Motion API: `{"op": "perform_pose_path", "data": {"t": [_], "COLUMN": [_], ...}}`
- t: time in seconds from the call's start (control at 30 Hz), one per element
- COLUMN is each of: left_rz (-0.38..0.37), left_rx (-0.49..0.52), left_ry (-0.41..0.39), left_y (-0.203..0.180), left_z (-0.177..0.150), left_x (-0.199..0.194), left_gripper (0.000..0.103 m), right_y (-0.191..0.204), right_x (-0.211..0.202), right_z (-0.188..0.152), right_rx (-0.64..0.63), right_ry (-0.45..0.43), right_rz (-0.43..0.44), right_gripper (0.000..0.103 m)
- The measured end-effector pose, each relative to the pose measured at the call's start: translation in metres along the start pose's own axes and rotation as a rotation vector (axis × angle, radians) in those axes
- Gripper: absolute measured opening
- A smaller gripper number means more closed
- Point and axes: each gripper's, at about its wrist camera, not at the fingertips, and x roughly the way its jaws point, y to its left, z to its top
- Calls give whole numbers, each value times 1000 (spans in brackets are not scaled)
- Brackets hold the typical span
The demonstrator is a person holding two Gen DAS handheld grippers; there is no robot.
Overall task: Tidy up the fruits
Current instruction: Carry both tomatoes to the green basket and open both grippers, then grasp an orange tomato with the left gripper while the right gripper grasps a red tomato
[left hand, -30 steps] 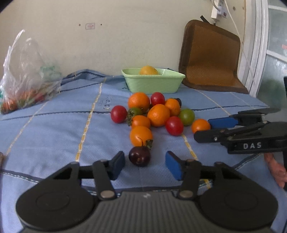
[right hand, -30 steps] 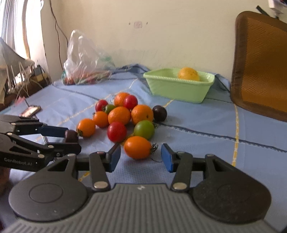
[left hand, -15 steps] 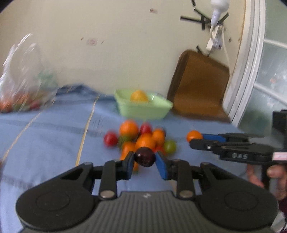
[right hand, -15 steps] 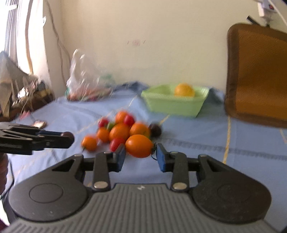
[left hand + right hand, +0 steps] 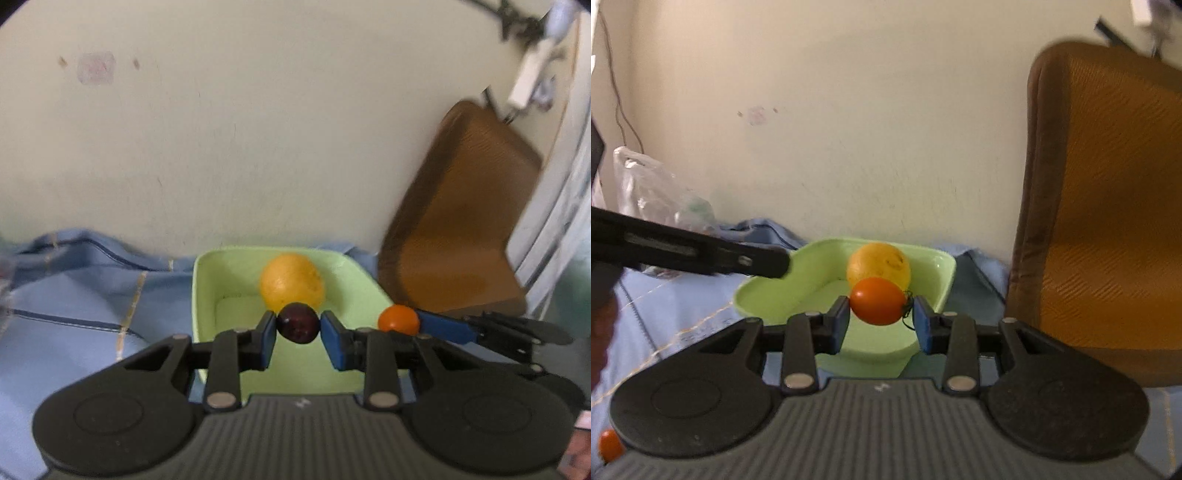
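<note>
While both hovered over the green tub's (image 5: pixel 207 295) open floor, the left gripper (image 5: pixel 298 328) pinched a glossy dark tomato (image 5: pixel 297 327), the right gripper (image 5: pixel 880 314) an orange tomato (image 5: pixel 876 301).

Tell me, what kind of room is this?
Probably a room in someone's home, maybe a bedroom. A blue cloth with seams covers the surface like a bedsheet, a brown cushion leans on the plain wall, and a plastic bag sits in the corner.
</note>
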Motion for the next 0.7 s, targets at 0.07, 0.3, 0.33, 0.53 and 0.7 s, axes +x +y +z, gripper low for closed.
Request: {"op": "perform_pose_path", "data": {"t": [0.07, 0.3, 0.33, 0.53, 0.7], "left_rz": [11, 48, 51, 4, 14], "left_rx": [14, 17, 5, -62, -73], "left_ry": [27, 75, 64, -117, -236], "left_y": [0, 2, 2, 10, 15], "left_z": [-1, -11, -11, -24, -75], "left_x": [13, 29, 23, -68, -151], "left_gripper": [27, 44, 44, 44, 49], "right_y": [-1, 6, 9, 12, 23], "right_x": [11, 26, 23, -17, -77], "right_z": [-2, -6, -6, -5, -30], "right_rx": [-8, -64, -69, -43, -28], "right_ry": [16, 26, 21, -45, -59], "right_rz": [6, 15, 8, 34, 88], "right_gripper": [40, 49, 49, 49, 49]}}
